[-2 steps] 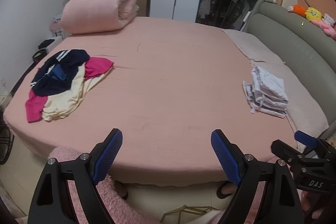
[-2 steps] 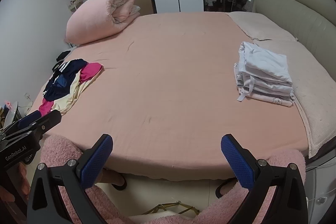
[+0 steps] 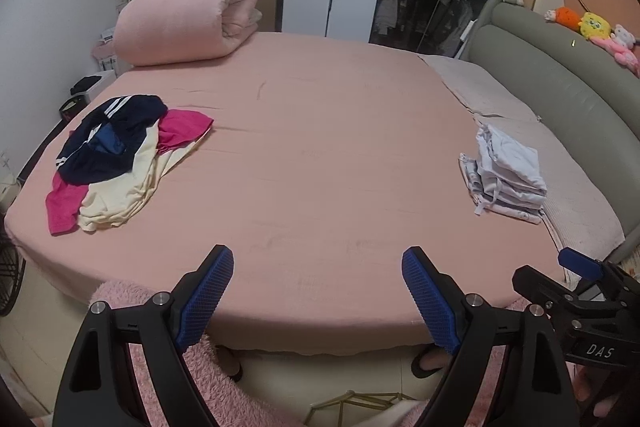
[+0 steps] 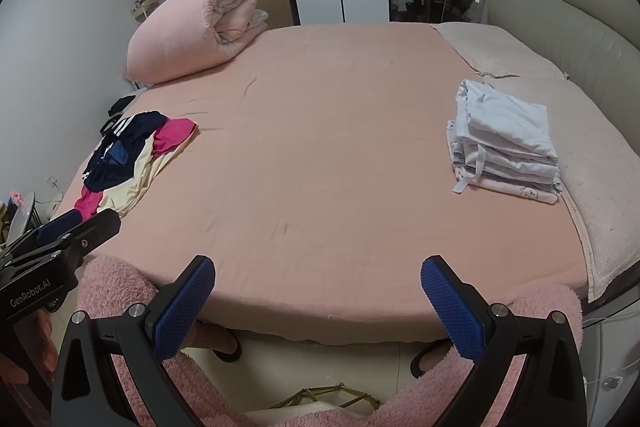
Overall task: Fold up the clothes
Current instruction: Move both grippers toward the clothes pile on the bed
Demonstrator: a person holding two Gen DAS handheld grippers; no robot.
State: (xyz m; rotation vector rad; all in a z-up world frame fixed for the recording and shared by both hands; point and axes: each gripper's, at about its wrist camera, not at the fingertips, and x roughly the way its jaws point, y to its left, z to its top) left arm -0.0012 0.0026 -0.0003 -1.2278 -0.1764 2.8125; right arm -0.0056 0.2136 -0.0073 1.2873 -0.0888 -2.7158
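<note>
Looking across the bed: folded stack sits at 3 o'clock, loose clothes pile at 9 o'clock waiting. Left hand-held gripper and right hand-held gripper both gape wide, holding nothing.

A bed holds loose clothes at left, a folded stack at right, and a rolled quilt behind the clothes.

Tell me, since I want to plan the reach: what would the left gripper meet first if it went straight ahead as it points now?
Probably the bare pink bedsheet. The left gripper, jaws open, points at mid-bed, between the unfolded pile of clothes and the folded white stack. Depth is unclear.
</note>
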